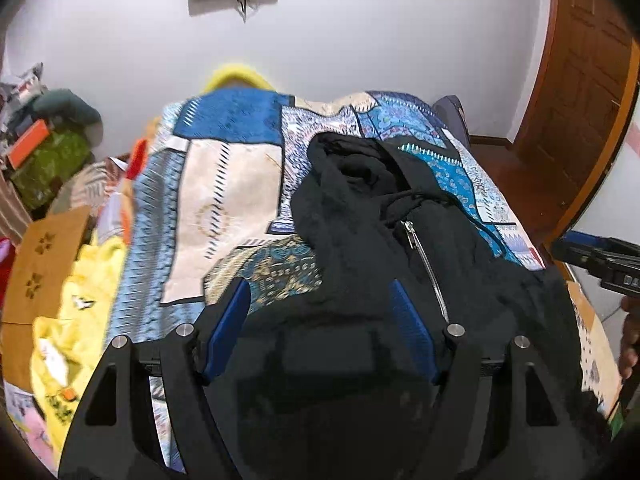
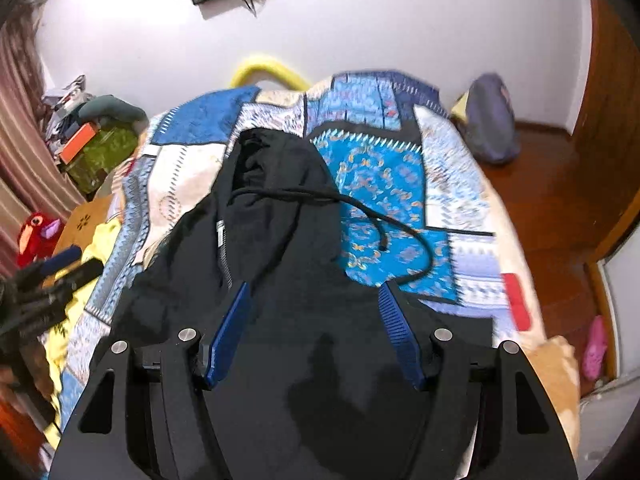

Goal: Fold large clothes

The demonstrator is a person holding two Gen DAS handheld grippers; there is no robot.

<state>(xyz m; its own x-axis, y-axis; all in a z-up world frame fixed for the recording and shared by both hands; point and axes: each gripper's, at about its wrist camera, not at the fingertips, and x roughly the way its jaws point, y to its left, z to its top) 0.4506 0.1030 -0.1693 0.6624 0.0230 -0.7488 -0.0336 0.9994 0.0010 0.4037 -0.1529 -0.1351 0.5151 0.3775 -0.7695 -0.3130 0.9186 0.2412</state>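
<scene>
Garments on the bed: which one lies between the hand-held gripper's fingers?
The black zip hoodie, spread on the patchwork bedspread in front of both hand-held grippers. The yellow garment lies crumpled off to the left side, away from the fingers.

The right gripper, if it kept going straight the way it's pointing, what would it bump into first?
Most likely the black hoodie on the bed. The right gripper points down at it with its jaws open, dark fabric filling the gap between them. Depth is hard to judge here.
</scene>
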